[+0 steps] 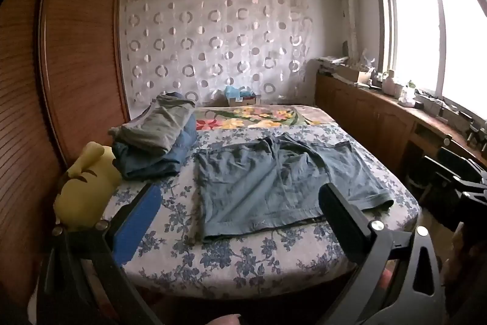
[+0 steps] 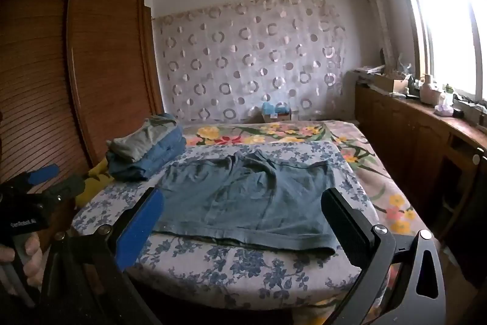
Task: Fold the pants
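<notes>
A pair of blue-grey short pants lies spread flat on the bed, waistband far, hems near; it also shows in the right wrist view. My left gripper is open and empty, held above the near edge of the bed in front of the hems. My right gripper is open and empty, also short of the near hem. The left gripper shows at the left edge of the right wrist view. The right gripper shows at the right edge of the left wrist view.
A stack of folded clothes sits at the bed's far left, with a yellow plush toy near it. A wooden wardrobe stands on the left. A cluttered wooden counter runs under the window on the right. A box rests by the headboard.
</notes>
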